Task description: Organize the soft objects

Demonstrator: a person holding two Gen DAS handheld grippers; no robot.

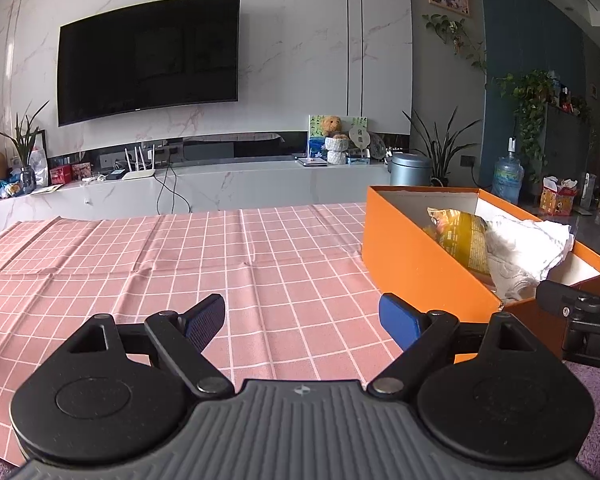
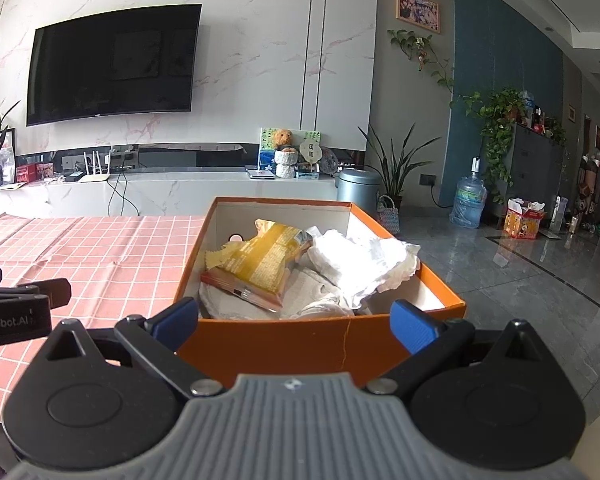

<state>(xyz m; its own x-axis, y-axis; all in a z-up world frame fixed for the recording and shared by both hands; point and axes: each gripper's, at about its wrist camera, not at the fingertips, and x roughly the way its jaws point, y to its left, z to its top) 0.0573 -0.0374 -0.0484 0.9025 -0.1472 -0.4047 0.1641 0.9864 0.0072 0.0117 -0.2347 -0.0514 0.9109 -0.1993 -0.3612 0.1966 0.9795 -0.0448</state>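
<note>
Gaping wide with nothing between its fingers, the right gripper [image 2: 296, 326] faces the near wall of the orange box [image 2: 300, 344]. Inside lie a yellow packet [image 2: 260, 264] and white cloth [image 2: 360, 264]. The left gripper [image 1: 304, 322], likewise wide, hangs over the pink checked cloth [image 1: 140, 260].

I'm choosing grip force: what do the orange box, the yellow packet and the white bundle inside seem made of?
Orange box: likely cardboard, matte, with thin straight walls. Yellow packet: probably plastic film, printed, crinkled, zigzag-cut edge. White bundle: soft cloth or paper, rumpled; unclear which.
</note>
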